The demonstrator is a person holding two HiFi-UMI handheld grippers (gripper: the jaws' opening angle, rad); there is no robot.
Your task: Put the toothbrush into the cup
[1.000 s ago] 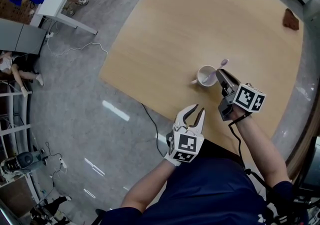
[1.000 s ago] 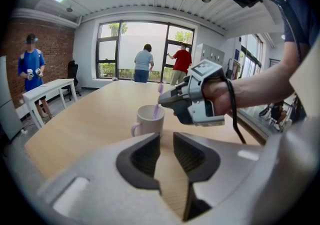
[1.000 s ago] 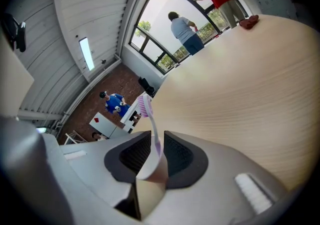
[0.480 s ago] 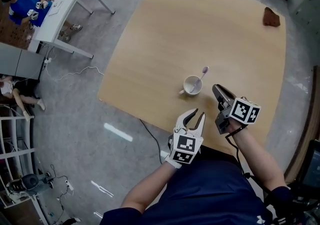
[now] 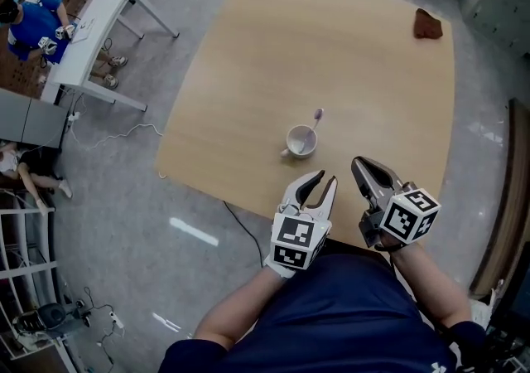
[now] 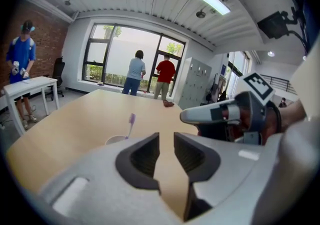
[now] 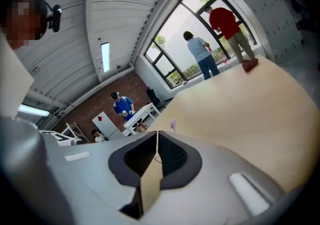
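Observation:
A white cup [image 5: 298, 141] stands on the wooden table [image 5: 348, 56], and a toothbrush [image 5: 315, 120] with a purple head leans inside it. Both grippers hover at the table's near edge, well short of the cup. My left gripper [image 5: 320, 181] is open with nothing between its jaws. My right gripper [image 5: 361, 167] is shut and empty. The left gripper view has the cup [image 6: 116, 139] and toothbrush [image 6: 132, 119] ahead beyond the left gripper [image 6: 166, 137], with the right gripper [image 6: 192, 115] to the side. In the right gripper view only the brush head [image 7: 172, 125] pokes above the right gripper [image 7: 157, 134].
A brown cloth [image 5: 428, 23] lies at the table's far right corner. A white desk [image 5: 99, 19] with a person beside it stands far left on the floor. A cable [image 5: 240, 226] trails below the table's near edge. People stand past the far edge.
Both grippers have drawn back from the cup toward the person and risen. The right gripper, close beside the cup before, is now clear of it. The toothbrush stays in the cup.

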